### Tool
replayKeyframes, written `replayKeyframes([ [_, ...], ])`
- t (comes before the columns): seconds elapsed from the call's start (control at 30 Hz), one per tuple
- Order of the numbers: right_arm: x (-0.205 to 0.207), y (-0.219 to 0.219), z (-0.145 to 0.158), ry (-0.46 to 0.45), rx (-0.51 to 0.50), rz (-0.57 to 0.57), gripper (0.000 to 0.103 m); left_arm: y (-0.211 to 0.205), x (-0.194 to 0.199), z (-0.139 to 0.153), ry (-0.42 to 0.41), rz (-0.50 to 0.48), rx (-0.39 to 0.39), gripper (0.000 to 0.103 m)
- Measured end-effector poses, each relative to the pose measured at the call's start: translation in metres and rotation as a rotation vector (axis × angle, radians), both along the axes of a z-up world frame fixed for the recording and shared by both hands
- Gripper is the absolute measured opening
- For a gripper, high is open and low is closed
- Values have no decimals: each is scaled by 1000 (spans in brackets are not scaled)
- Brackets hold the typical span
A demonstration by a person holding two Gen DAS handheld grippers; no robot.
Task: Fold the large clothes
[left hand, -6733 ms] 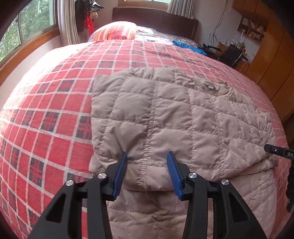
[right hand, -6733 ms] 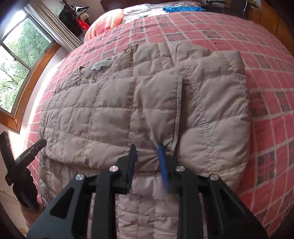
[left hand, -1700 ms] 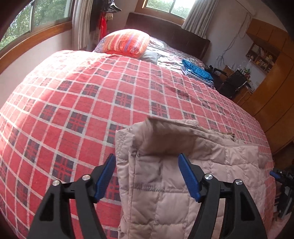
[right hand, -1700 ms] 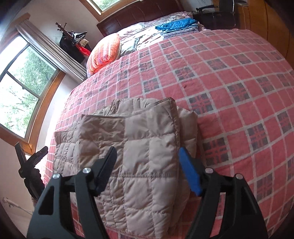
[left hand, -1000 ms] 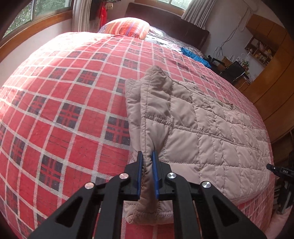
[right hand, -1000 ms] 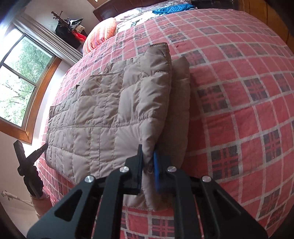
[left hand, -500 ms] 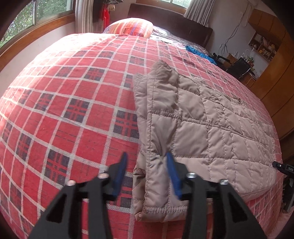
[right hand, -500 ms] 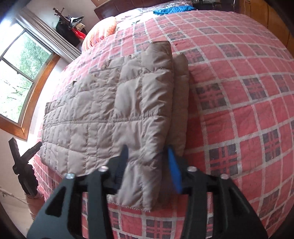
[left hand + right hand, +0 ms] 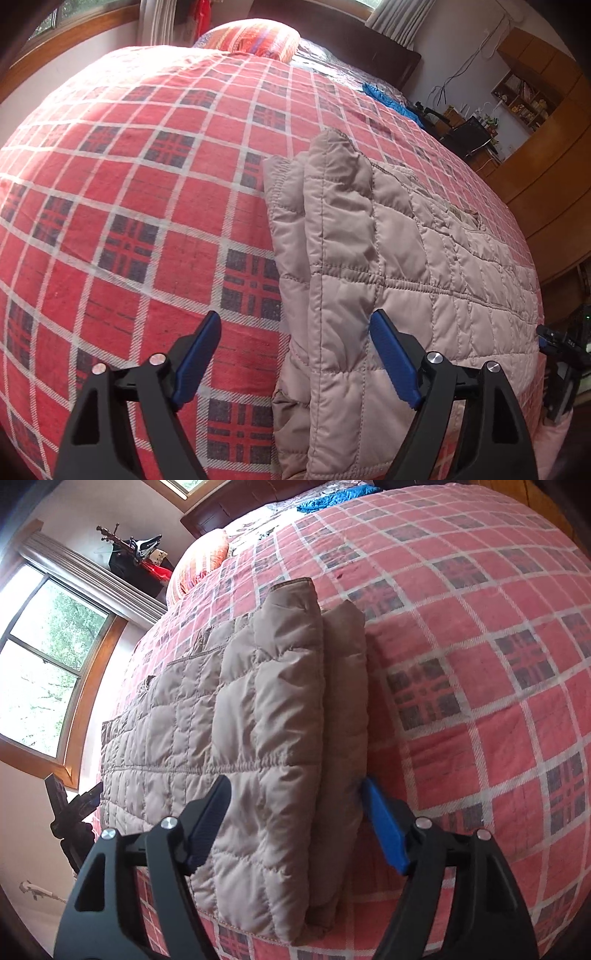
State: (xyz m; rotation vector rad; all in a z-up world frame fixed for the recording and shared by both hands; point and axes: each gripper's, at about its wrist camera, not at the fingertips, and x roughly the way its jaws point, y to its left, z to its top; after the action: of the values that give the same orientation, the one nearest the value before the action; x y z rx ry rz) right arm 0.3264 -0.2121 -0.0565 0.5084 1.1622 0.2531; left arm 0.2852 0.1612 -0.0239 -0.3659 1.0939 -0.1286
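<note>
Daylight from the window point(image 9: 48, 664) at the bed's left side lights both views brightly. In the left wrist view the bedspread point(image 9: 147, 155) washes out to glare near its far left edge. Shadows are soft and short beside the folded jacket point(image 9: 258, 720). Fisheye bending bulges the bed; corners vignette dark. Focus is sharp.

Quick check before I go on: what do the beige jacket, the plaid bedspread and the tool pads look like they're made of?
Beige quilted jacket: likely thin synthetic shell over padding; faint sheen, puffy stitched squares.
Red plaid bedspread: matte woven cloth, probably cotton; visible weave, no shine.
Blue pads on the left tool: seemingly ribbed rubber or plastic on black plastic arms; the right tool looks alike.
</note>
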Motion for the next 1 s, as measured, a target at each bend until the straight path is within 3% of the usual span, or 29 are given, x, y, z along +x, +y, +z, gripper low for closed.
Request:
replayKeyframes([
  [0.37, 20, 3, -23, 19, 49, 7, 78, -25, 31, -16, 24, -67, -90, 86],
  [0.47, 24, 8, -22, 10, 41, 21, 67, -35, 31, -16, 27, -88, -95, 84],
  [0.57, 22, 9, -21, 4, 79, 40, 45, -44, 30, -13, 17, -98, -81, 65],
  [0.6, 22, 10, -20, 1, 89, 44, 36, -44, 29, -11, 13, -97, -86, 54],
  [0.63, 21, 12, -18, -8, 95, 51, 31, -45, 27, -9, 9, -96, -90, 43],
  [0.73, 17, 16, -9, -35, 83, 61, 17, -50, 22, 0, -17, -90, -78, 25],
  [1.0, 4, 13, 23, -95, 118, 71, 12, -50, 2, 37, -98, -67, -88, 16],
])
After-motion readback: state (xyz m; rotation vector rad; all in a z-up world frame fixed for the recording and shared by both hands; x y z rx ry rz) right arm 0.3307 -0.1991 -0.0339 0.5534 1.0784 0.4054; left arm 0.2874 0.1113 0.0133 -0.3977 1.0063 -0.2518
